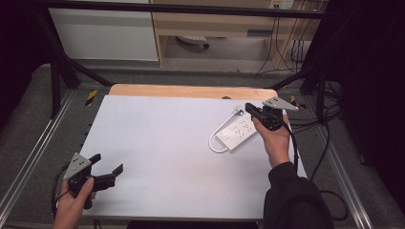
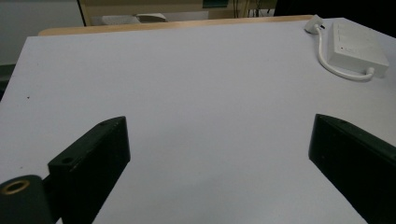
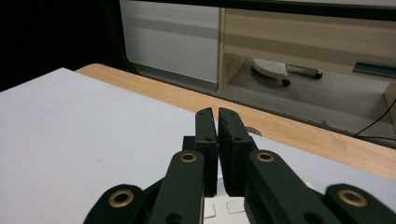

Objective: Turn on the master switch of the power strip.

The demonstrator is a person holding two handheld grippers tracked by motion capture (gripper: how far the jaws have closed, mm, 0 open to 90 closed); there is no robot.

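Observation:
A white power strip (image 1: 237,130) with a looped white cord (image 1: 215,141) lies on the white table top (image 1: 157,143) at the right. My right gripper (image 1: 249,108) hovers over the strip's far end, jaws shut with nothing between them; in the right gripper view its tips (image 3: 216,113) meet above the strip (image 3: 219,207). My left gripper (image 1: 108,163) is held at the near left corner, jaws wide open and empty. In the left gripper view the gripper (image 2: 219,140) opens onto bare table, with the power strip (image 2: 357,46) far off at the upper right.
A wooden table edge (image 1: 191,90) runs along the back of the white surface. Beyond it stand a white cabinet (image 1: 105,33) and wooden shelving (image 1: 215,24). Black cables (image 1: 329,143) hang off the right side. A metal frame (image 1: 57,86) surrounds the table.

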